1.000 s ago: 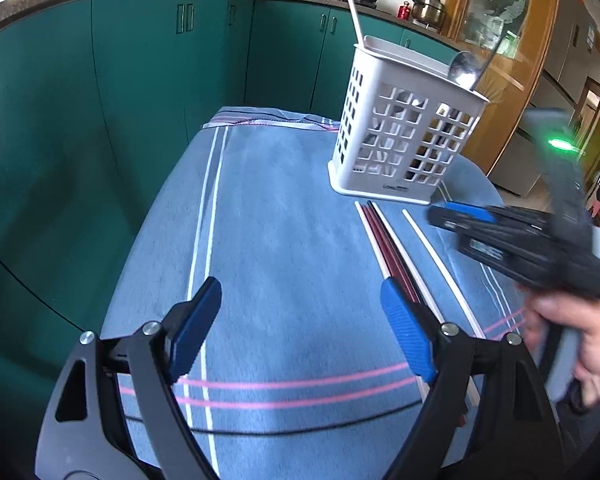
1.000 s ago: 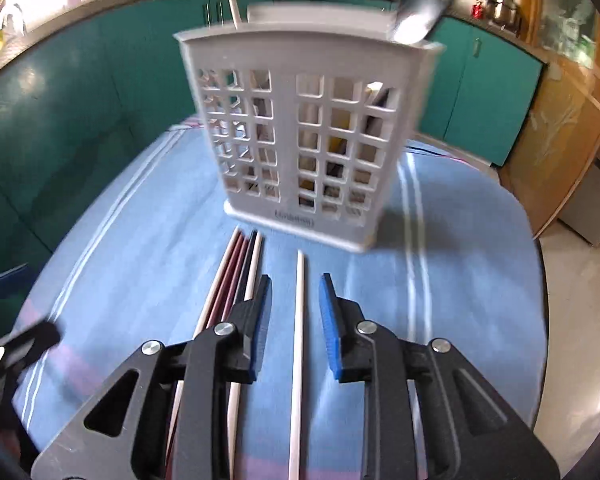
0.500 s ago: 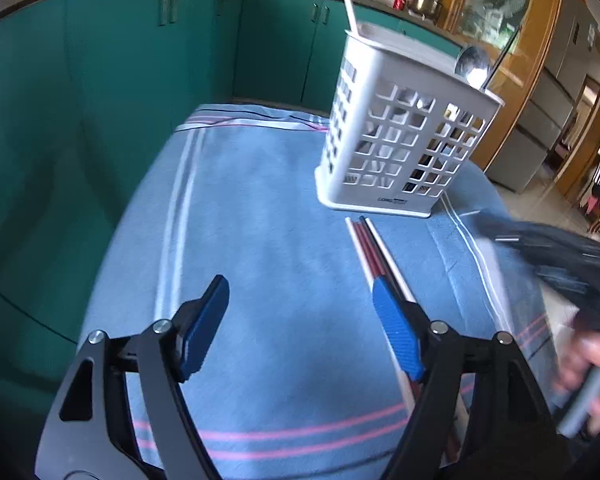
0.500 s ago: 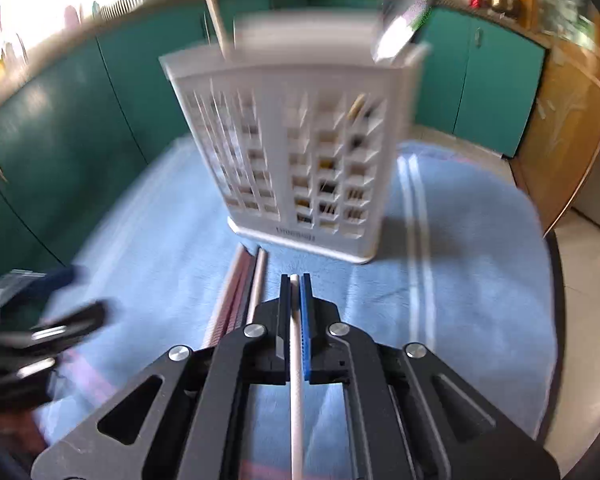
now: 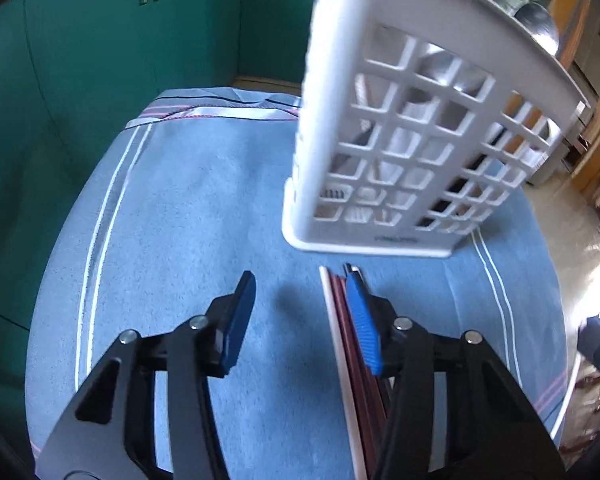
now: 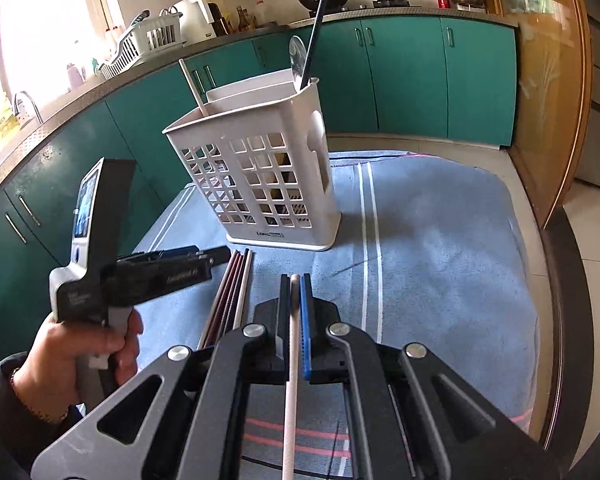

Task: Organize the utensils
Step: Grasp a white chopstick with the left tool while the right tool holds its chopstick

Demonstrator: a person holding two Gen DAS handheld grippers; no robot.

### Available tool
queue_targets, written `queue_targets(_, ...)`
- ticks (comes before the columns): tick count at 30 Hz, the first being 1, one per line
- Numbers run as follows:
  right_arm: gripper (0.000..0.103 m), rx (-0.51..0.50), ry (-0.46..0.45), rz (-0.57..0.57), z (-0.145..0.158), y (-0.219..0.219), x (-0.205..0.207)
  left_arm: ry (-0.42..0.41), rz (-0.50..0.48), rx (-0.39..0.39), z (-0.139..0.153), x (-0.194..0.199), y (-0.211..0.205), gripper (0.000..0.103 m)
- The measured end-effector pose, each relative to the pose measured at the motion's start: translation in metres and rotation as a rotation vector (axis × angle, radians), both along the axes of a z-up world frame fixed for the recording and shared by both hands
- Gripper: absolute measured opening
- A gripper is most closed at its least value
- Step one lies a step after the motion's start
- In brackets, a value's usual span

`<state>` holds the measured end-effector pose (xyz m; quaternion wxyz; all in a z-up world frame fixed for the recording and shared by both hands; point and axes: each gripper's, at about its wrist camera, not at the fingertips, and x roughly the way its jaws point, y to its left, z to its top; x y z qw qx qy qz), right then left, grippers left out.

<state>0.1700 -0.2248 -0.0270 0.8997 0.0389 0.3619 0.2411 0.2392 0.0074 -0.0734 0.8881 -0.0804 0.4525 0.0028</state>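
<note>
- The right gripper (image 6: 295,280) is clenched on a white chopstick (image 6: 291,380), which runs back between its blue pads.
- The left gripper (image 5: 300,316) has its jaws closing over bare blue cloth (image 5: 172,216); its right pad lies over the bundle of chopsticks (image 5: 346,344), though blur hides whether it touches them.
- The white utensil basket (image 6: 260,176) stands upright mid-cloth, just beyond the bundle's tips, holding a spoon (image 6: 298,58).
- A hand (image 6: 80,356) grips the left tool's handle.

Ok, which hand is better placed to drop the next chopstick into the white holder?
Right. The right gripper is shut on a white chopstick, aimed at the holder. The left gripper is closing beside the loose chopsticks.
</note>
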Motion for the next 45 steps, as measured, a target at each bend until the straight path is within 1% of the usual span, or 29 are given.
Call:
queue_targets(2,0.005,0.003,0.004,0.004,0.001,-0.002,-0.001,0.03,0.003,0.01,-0.006,0.006,0.0,0.035)
queue_targets(3,0.005,0.005,0.004,0.004,0.001,-0.004,-0.001,0.04,0.002,0.011,-0.009,0.009,0.001,0.034)
queue_targets(5,0.005,0.006,0.001,0.006,0.002,-0.004,-0.002,0.026,0.005,0.03,-0.01,0.011,-0.001,0.034)
queue_targets(9,0.005,0.007,0.002,0.008,0.002,-0.003,-0.001,0.036,-0.003,0.023,-0.01,0.014,0.001,0.033)
queue_targets(10,0.005,0.004,0.001,0.007,0.001,-0.003,-0.001,0.049,-0.001,0.043,-0.011,0.016,0.002,0.021)
queue_targets(11,0.005,0.003,0.0,0.006,0.001,-0.002,-0.002,0.05,-0.004,0.069,-0.011,0.018,0.001,0.016)
queue_targets(12,0.005,0.002,0.0,0.005,0.001,-0.002,-0.003,0.049,-0.01,0.063,-0.011,0.02,0.003,0.016)
queue_targets(13,0.005,0.003,0.0,0.003,0.001,-0.002,-0.002,0.051,-0.023,0.04,-0.011,0.022,0.005,0.016)
queue_targets(15,0.005,0.001,0.002,0.001,0.0,-0.001,-0.002,0.073,-0.046,0.049,-0.01,0.027,0.004,0.016)
queue_targets(16,0.005,-0.001,0.003,-0.001,-0.001,-0.001,-0.002,0.081,-0.052,0.026,-0.01,0.029,0.005,0.016)
queue_targets(17,0.005,-0.002,0.003,-0.003,-0.001,-0.001,-0.003,0.09,-0.047,-0.031,-0.009,0.031,0.01,0.021)
queue_targets(18,0.005,-0.002,0.003,-0.005,-0.002,-0.001,-0.003,0.091,-0.038,-0.056,-0.009,0.031,0.013,0.024)
queue_targets(19,0.005,-0.002,0.004,-0.005,-0.002,-0.001,-0.003,0.087,-0.034,-0.059,-0.009,0.03,0.014,0.029)
queue_targets(21,0.005,-0.004,0.004,-0.005,-0.002,-0.001,-0.003,0.083,-0.039,-0.039,-0.01,0.033,0.013,0.029)
queue_targets(23,0.005,-0.006,0.005,-0.005,-0.002,0.0,-0.003,0.079,-0.051,-0.038,-0.008,0.032,0.009,0.031)
queue_targets(26,0.005,-0.008,0.004,0.0,-0.002,0.001,-0.004,0.076,-0.048,0.016,-0.008,0.029,0.0,0.032)
queue_targets(28,0.005,-0.009,0.003,0.004,-0.002,0.002,-0.005,0.07,-0.05,0.036,-0.009,0.029,-0.002,0.031)
queue_targets(30,0.005,-0.01,0.003,0.005,-0.002,0.002,-0.006,0.058,-0.053,0.081,-0.009,0.029,-0.006,0.024)
queue_targets(31,0.005,-0.011,0.003,0.005,-0.002,0.002,-0.006,0.052,-0.049,0.095,-0.009,0.027,-0.008,0.017)
queue_targets(32,0.005,-0.011,0.003,0.004,-0.002,0.002,-0.006,0.046,-0.042,0.094,-0.008,0.026,-0.008,0.009)
queue_targets(33,0.005,-0.008,0.002,0.004,-0.001,0.001,-0.007,0.046,-0.033,0.079,-0.007,0.025,-0.005,0.005)
queue_targets(34,0.005,-0.005,-0.001,0.003,0.001,0.0,-0.007,0.049,-0.029,0.056,-0.007,0.024,0.0,0.005)
queue_targets(35,0.005,-0.002,-0.004,0.002,0.003,0.0,-0.007,0.047,-0.028,0.036,-0.005,0.022,0.004,0.005)
queue_targets(36,0.005,0.001,-0.009,0.001,0.006,0.0,-0.008,0.037,-0.031,0.042,-0.001,0.016,0.008,0.005)
queue_targets(38,0.005,0.018,-0.016,0.005,0.012,-0.001,-0.011,-0.003,-0.038,0.031,0.014,0.002,0.013,0.005)
queue_targets(40,0.005,0.033,-0.028,0.011,0.019,-0.002,-0.017,-0.052,-0.062,0.009,0.037,-0.021,0.014,0.005)
queue_targets(43,0.005,0.045,-0.052,0.016,0.032,-0.003,-0.028,-0.119,-0.116,0.01,0.067,-0.052,0.011,0.005)
queue_targets(44,0.005,0.048,-0.056,0.019,0.035,-0.002,-0.031,-0.152,-0.141,0.018,0.082,-0.069,0.01,0.005)
queue_targets(45,0.005,0.05,-0.064,0.02,0.039,-0.002,-0.035,-0.17,-0.153,0.024,0.089,-0.078,0.01,0.005)
